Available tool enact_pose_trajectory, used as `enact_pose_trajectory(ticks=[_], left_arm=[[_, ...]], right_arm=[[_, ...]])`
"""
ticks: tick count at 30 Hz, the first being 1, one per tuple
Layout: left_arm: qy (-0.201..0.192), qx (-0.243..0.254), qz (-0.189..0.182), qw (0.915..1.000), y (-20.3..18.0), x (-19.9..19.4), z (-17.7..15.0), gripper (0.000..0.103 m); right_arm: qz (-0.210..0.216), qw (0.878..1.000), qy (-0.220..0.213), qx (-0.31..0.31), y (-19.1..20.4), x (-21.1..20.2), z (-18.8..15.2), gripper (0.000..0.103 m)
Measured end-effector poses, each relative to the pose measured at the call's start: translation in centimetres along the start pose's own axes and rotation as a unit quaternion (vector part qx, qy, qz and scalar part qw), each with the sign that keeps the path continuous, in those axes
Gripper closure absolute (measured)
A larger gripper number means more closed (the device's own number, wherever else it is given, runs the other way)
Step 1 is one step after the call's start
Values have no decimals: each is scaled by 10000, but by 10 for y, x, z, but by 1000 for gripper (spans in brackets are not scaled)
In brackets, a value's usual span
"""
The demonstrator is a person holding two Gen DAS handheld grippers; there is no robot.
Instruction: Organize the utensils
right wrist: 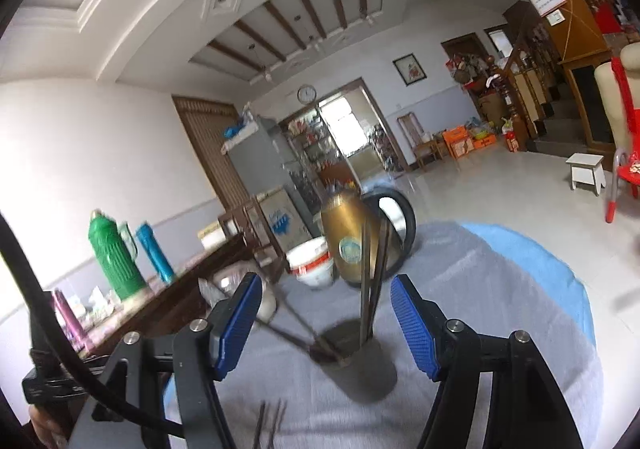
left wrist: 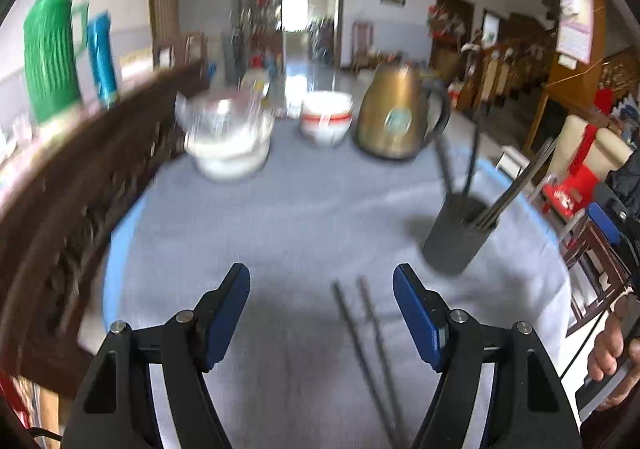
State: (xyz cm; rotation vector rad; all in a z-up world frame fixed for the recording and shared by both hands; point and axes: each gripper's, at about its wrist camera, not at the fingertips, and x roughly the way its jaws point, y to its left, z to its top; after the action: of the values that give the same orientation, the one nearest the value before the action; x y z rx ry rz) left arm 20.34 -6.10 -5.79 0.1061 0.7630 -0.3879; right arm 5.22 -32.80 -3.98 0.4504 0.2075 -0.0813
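Observation:
A dark grey utensil holder [left wrist: 456, 237] stands on the grey tablecloth with several chopsticks [left wrist: 516, 185] leaning out of it. Two loose chopsticks [left wrist: 368, 337] lie on the cloth between the fingers of my left gripper [left wrist: 322, 289], which is open above them and holds nothing. In the right wrist view the holder [right wrist: 360, 361] sits just ahead of my right gripper [right wrist: 326, 301], also open, with upright chopsticks [right wrist: 370, 273] rising between its blue pads without touching them. The two loose chopsticks [right wrist: 270, 421] show at the bottom edge there.
At the far side of the table [left wrist: 304, 209] stand a gold kettle [left wrist: 396, 113], a red-banded white bowl [left wrist: 326, 121] and a stack of pale bowls [left wrist: 228, 145]. A dark wooden sideboard [left wrist: 80, 201] with a green flask [left wrist: 50, 57] runs along the left. A hand [left wrist: 612, 353] shows at the right.

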Motion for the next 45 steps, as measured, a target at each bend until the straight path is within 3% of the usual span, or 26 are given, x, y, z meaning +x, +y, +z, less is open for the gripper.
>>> enact_pose_trajectory(ticks=[4, 8, 19, 26, 45], left_arm=[[420, -153, -64, 9990, 9, 19, -21, 28], [623, -62, 128, 9980, 10, 30, -38, 28], [914, -26, 490, 9946, 13, 47, -63, 28], [817, 101, 611, 9947, 10, 45, -63, 28], [943, 5, 684, 9932, 17, 54, -71, 28]], right_arm=[[-2, 9983, 557, -183, 10, 16, -38, 33], [35, 9954, 938, -205, 17, 30, -67, 33], [-26, 9886, 1433, -464, 30, 59, -116, 33], [-74, 9854, 1625, -493, 30, 68, -133, 32], [-186, 9829, 1804, -312, 26, 74, -137, 32]])
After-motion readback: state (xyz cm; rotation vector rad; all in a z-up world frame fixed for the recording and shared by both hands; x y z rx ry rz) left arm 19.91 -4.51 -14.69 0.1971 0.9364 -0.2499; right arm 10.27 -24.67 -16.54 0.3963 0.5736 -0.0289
